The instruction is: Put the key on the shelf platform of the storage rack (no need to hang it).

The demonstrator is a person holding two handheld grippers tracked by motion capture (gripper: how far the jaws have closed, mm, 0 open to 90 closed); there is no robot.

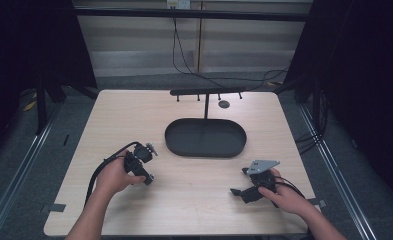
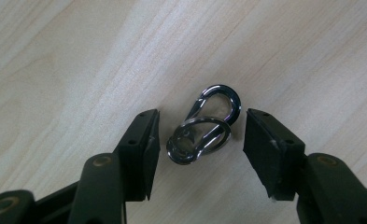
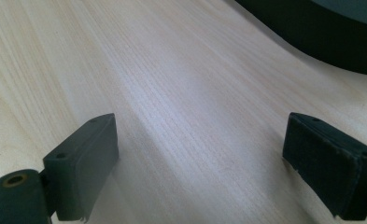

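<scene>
Notably, the left gripper point(image 2: 200, 135) stood spread astride a metal carabiner point(image 2: 204, 125) lying flat on the worktop point(image 1: 194, 195) toward its left edge, long axis slanting across the gap; the right gripper point(image 3: 200, 158) idled spread, well apart.

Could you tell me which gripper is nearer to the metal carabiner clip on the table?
Left. The left gripper has its open jaws either side of the carabiner clip; the right gripper rests open across the table.

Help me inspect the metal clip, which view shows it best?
The left gripper view: the shiny metal clip lies on the wooden table between the open left tongs, close and sharp. In the high view it is hidden at those tongs. The right gripper view faces bare table.
</scene>
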